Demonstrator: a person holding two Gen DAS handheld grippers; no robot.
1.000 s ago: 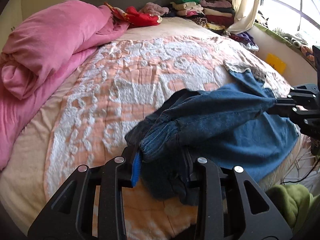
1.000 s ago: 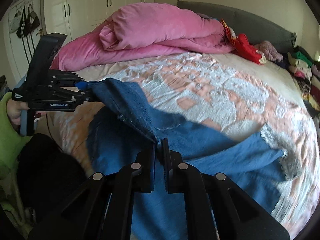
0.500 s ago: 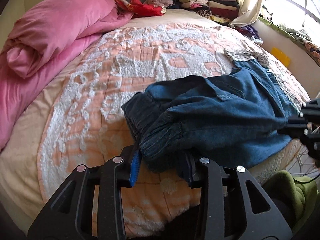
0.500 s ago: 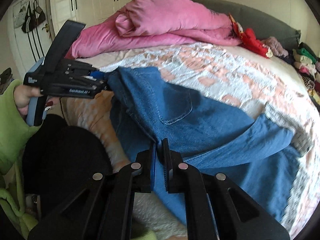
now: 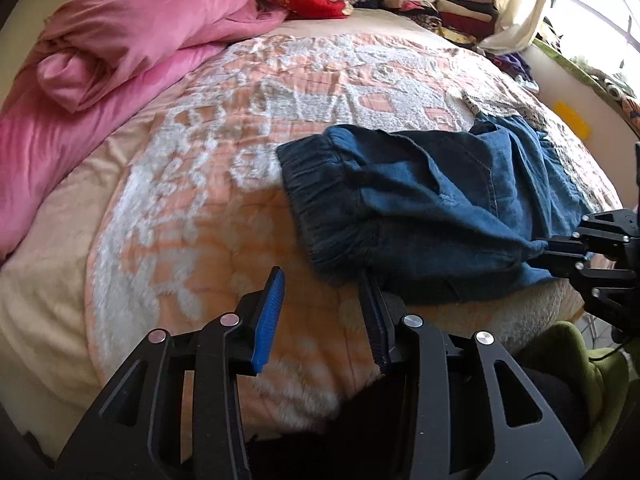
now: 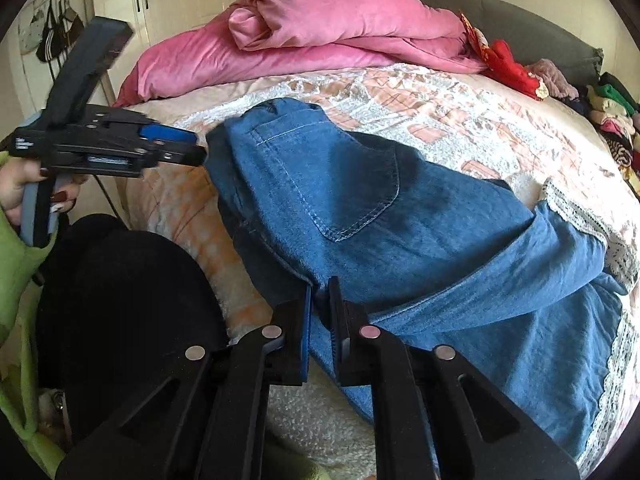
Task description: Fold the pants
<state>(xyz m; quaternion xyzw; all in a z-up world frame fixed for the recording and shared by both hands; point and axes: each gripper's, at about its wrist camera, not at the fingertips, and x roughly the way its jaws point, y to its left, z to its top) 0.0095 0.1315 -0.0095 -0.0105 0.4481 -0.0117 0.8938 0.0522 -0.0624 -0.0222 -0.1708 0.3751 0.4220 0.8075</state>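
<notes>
pants [image 5: 432,200]: blue denim, laid on the bed [image 5: 192,184] near its front edge, elastic waistband toward the left claw, legs trailing to the lace-trimmed hems at the far right.
progress: judged early — the garment is spread roughly flat with one leg lapped loosely over the other; no crisp fold is seen, and the lengthwise and crosswise folds are judged left to do.
left claw [image 5: 320,316]: jaws apart with nothing between them, just short of the waistband edge.
right claw [image 6: 319,312]: pinched on a fold of denim at the near side seam.
hidden: the lower leg lies under the upper one; hems are partly cut off at the frame edge — whether the seams are aligned cannot be told.
clutter: pink duvet [image 6: 320,28] well apart from the work.
</notes>
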